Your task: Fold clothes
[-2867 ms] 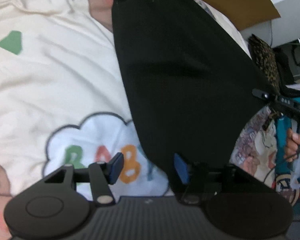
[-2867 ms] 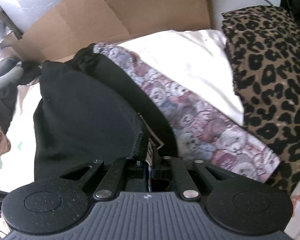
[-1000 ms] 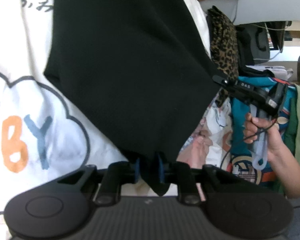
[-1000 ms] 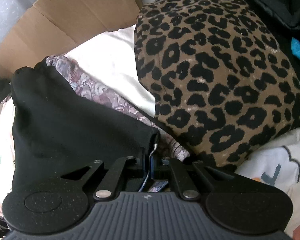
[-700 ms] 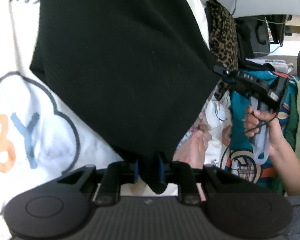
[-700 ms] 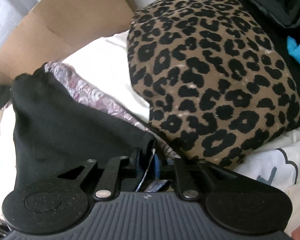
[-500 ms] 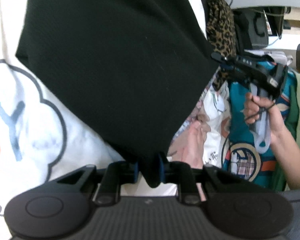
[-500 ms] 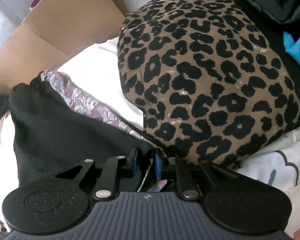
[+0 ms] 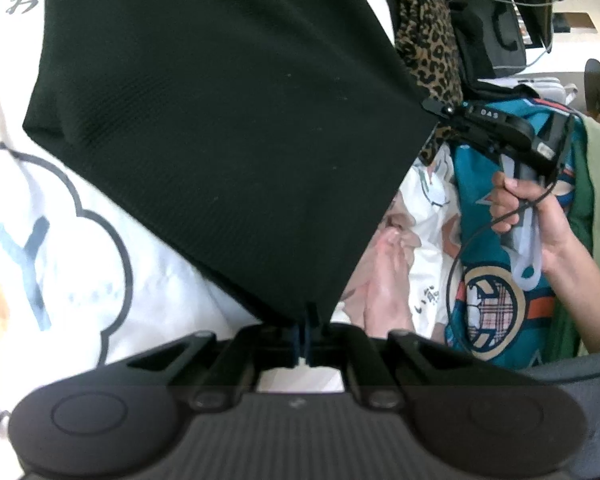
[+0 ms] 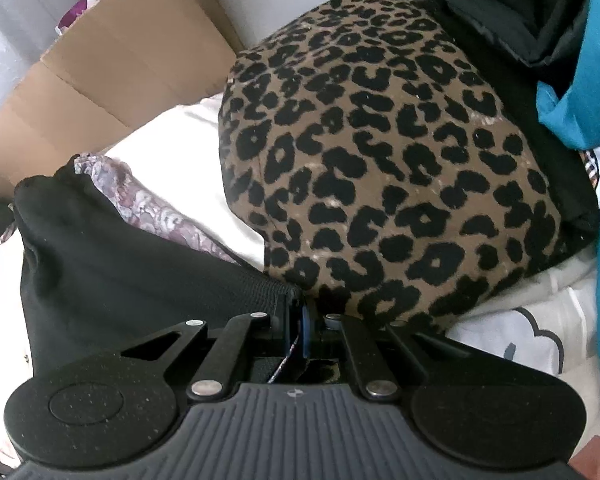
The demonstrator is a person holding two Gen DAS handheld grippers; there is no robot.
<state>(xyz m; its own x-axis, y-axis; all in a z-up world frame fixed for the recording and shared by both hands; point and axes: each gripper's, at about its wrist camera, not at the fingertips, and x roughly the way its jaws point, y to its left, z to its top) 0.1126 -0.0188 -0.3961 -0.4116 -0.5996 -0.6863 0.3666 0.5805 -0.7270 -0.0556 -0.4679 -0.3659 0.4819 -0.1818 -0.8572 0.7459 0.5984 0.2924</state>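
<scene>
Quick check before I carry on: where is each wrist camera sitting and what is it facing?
Left wrist: behind the left gripper, looking down at the black garment it pinches; the right gripper and the hand holding it show.
Right wrist: behind that gripper, facing the leopard-print cushion.
Shared: the garment, the cushion.
</scene>
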